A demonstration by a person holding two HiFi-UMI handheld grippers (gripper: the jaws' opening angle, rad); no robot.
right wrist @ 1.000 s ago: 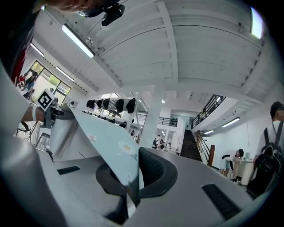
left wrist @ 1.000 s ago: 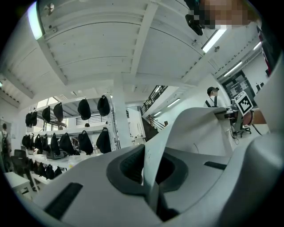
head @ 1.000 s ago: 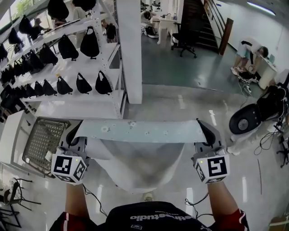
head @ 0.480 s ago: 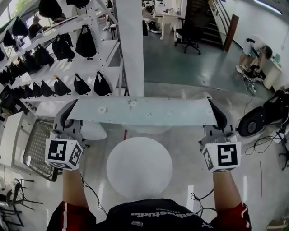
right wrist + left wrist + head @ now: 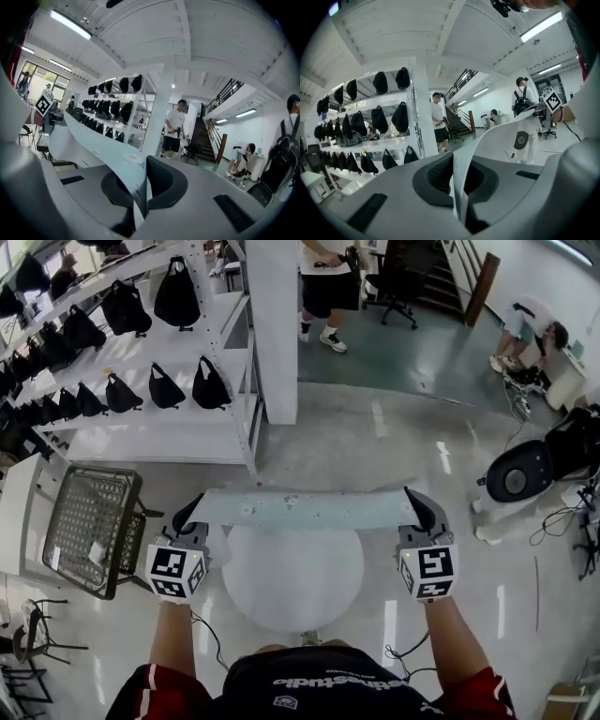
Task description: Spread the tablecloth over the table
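Now I am lowering the stretched tablecloth [image 5: 300, 510] toward the round table [image 5: 292, 592], left tongs [image 5: 187, 517] and right tongs [image 5: 419, 507] both clamping its edge, draping soon.

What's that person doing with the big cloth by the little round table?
A person is holding a tool in each hand. The left gripper and the right gripper are each pinched shut on one end of the pale tablecloth, stretching it out between them over the far side of the round white table. The table is bare, so the cloth has not been laid down yet.
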